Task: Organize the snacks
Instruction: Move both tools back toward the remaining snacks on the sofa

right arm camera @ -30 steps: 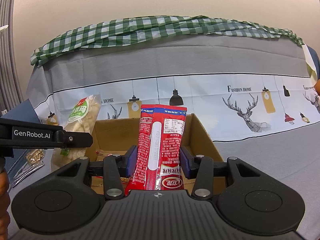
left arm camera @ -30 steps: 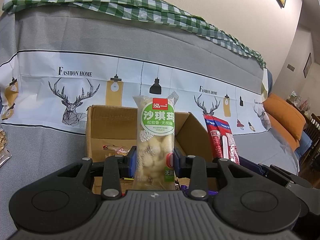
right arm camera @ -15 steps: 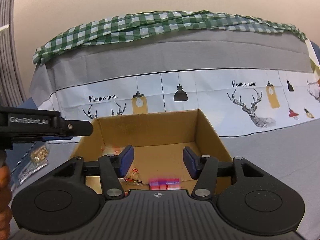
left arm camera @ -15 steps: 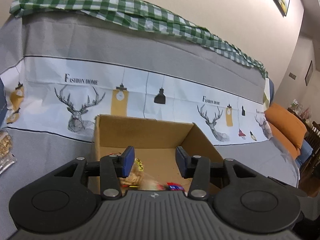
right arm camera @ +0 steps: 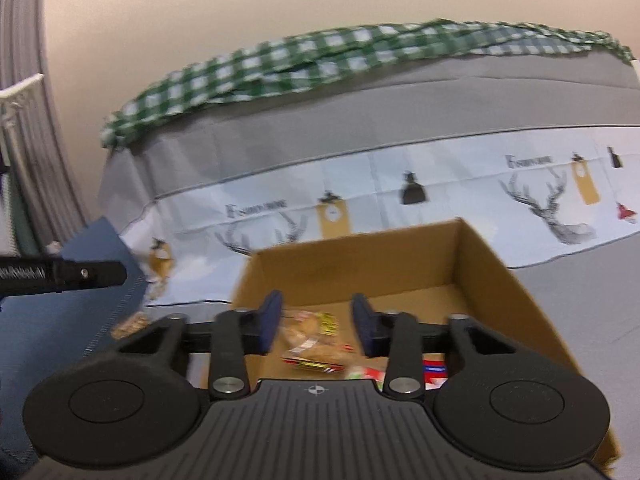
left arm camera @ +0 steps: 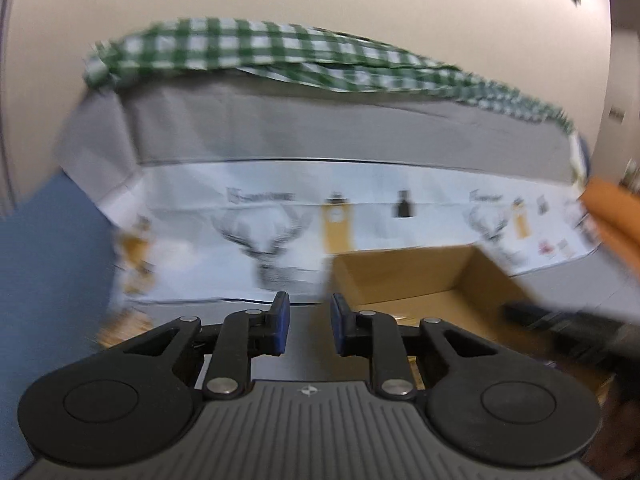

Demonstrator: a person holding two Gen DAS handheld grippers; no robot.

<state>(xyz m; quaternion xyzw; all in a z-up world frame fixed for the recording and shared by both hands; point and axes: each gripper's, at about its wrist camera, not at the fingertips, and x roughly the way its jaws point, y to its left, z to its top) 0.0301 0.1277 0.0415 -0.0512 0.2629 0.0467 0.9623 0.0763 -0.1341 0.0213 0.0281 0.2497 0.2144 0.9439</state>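
Fetching the next packet is judged to be the step in hand, both tools being empty.

Left wrist view. Left gripper (left arm camera: 306, 322): jaws parted by a narrow gap, nothing between them. Picture blurred. Cardboard box (left arm camera: 404, 270): ahead and to the right of the jaws, open top. Loose snacks (left arm camera: 128, 320): brownish smears at the left on the grey printed cover (left arm camera: 240, 128), well apart from the jaws; kind cannot be told. Advice: turn the tool toward those smears, slow until the picture is sharp, widen the jaws before reaching, and take one packet across its narrow middle.

Right wrist view. Right gripper (right arm camera: 316, 322): jaws standing fairly wide, holding nothing, poised over the near edge of the box (right arm camera: 492, 276). Snack packets (right arm camera: 312, 340): lying on the box floor, seen between and below the jaws, not touched; a red packet (right arm camera: 434, 370) shows just to the right. Left tool's arm (right arm camera: 60, 278): at the left edge. More snacks (right arm camera: 132, 322) lie beside the box on the cover (right arm camera: 360, 112). Advice: lift clear of the box wall before swinging out, so no packet is dragged.
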